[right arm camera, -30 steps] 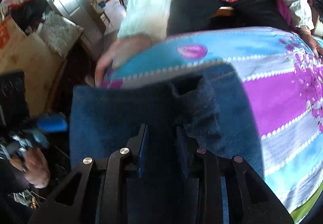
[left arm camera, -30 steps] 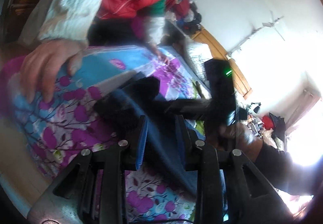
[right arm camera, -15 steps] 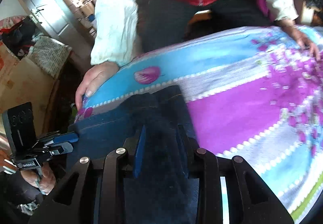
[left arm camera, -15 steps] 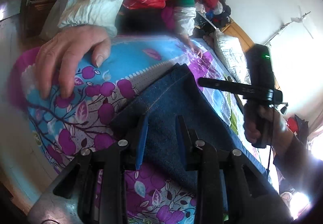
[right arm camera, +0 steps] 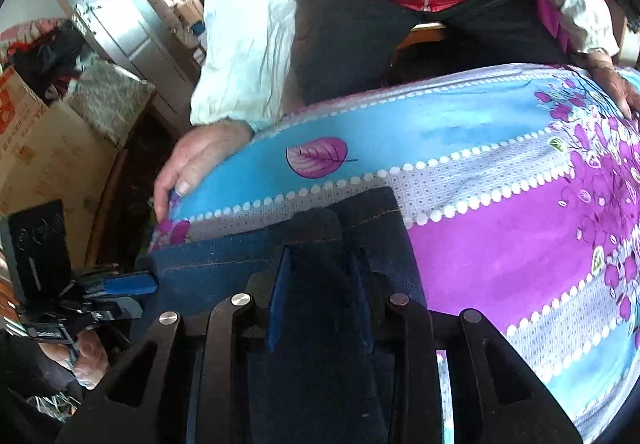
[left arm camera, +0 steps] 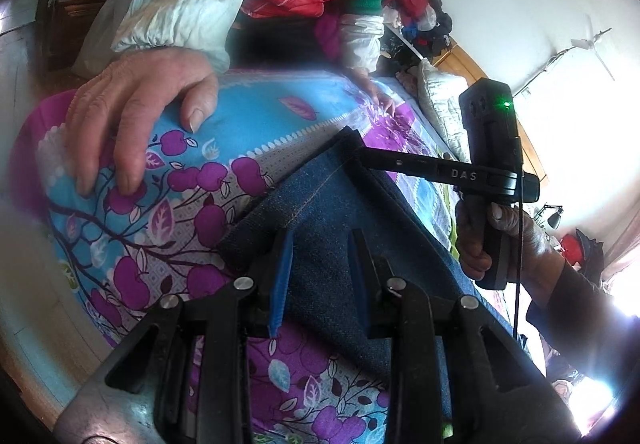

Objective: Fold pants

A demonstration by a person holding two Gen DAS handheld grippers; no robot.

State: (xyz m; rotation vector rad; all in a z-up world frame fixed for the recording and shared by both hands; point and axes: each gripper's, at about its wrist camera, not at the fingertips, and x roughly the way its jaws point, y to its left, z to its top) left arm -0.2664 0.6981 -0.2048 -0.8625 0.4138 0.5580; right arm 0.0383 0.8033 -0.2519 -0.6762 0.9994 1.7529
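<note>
**Both grippers clamped on cloth, held low and level**

Left gripper (left arm camera: pixel 320 244): fingers point forward and lie close above the surface. Jaws nearly together, a fold of the pants (left arm camera: pixel 332 204) pinched between the blue pads (left arm camera: pixel 282 276). In the right wrist view it enters from the left edge, gripping the pants' left corner, with the holder's hand (right arm camera: pixel 86 358) wrapped on the handle below.

Right gripper (right arm camera: pixel 318 268): fingers forward, jaws narrow, denim bunched up between the pads. In the left wrist view its finger reaches in from the right to the far corner; the right hand (left arm camera: pixel 476 244) grips the upright handle, dark sleeve behind.
</note>
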